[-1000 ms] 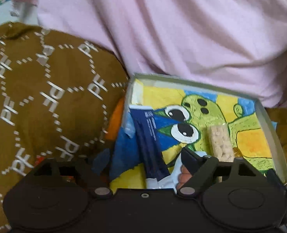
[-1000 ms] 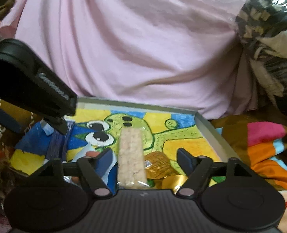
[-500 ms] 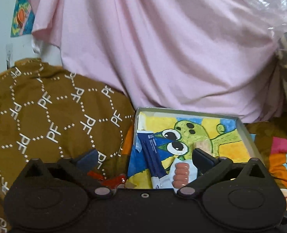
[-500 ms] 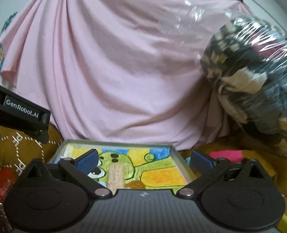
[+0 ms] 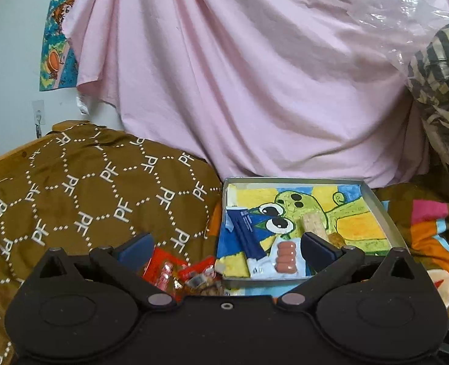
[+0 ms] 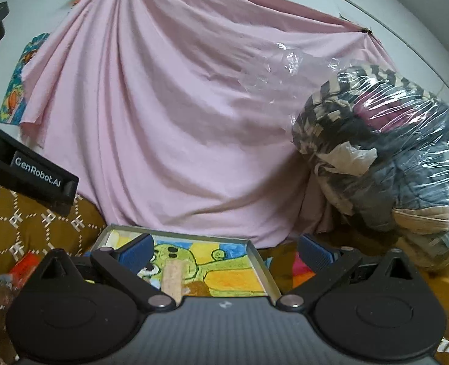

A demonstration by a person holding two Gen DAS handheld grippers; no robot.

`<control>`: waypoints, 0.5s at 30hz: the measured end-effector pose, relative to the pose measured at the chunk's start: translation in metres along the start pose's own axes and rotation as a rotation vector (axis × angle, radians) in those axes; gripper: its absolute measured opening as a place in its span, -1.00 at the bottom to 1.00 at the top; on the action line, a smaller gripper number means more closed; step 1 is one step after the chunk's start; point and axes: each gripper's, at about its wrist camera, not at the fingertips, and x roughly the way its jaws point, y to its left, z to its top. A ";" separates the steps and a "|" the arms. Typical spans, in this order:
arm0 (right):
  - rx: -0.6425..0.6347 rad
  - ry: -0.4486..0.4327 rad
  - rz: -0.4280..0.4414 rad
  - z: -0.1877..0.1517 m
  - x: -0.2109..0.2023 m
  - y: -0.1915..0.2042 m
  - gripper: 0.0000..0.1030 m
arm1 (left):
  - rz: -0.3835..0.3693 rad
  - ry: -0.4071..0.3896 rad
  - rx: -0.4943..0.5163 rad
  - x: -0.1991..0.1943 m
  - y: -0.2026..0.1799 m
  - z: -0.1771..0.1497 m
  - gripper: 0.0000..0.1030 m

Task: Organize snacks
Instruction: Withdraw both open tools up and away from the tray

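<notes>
1. The pink sheet (image 5: 255,91) fills the background of both views; a second ago each camera sat low over the tray, and both have since pulled back and risen, so far more of the drape shows.
2. The brown patterned cloth (image 5: 87,197) lies against the tray's left edge, and a clear-wrapped bundle of clothes (image 6: 391,152) sits beyond its right side.
3. The tray (image 5: 379,210), lined with a green cartoon drawing, holds the sorted snacks.
4. The left gripper (image 5: 224,248) hangs level before the tray's near left corner, fingers spread wide with nothing between them; it was just as wide apart a second ago, then right over the tray.
5. The right gripper (image 6: 224,249) hovers before the tray's near edge, fingers likewise parted and empty.
6. The dark blue packet (image 5: 247,231) lies along the tray's left edge.
7. The sausage packet (image 5: 285,260) rests at the near edge, just beside the blue one.
8. The pale wafer bar (image 5: 312,226) lies mid-tray.
9. Red-wrapped snacks (image 5: 169,269) remain loose outside the near left corner.
</notes>
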 end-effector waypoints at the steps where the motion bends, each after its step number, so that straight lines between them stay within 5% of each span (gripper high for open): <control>1: 0.001 -0.001 0.002 -0.001 -0.006 -0.001 1.00 | 0.000 -0.005 0.000 -0.005 0.002 -0.003 0.99; 15: 0.069 -0.005 0.038 -0.015 -0.085 -0.007 1.00 | -0.063 -0.050 0.113 -0.063 0.034 -0.058 0.99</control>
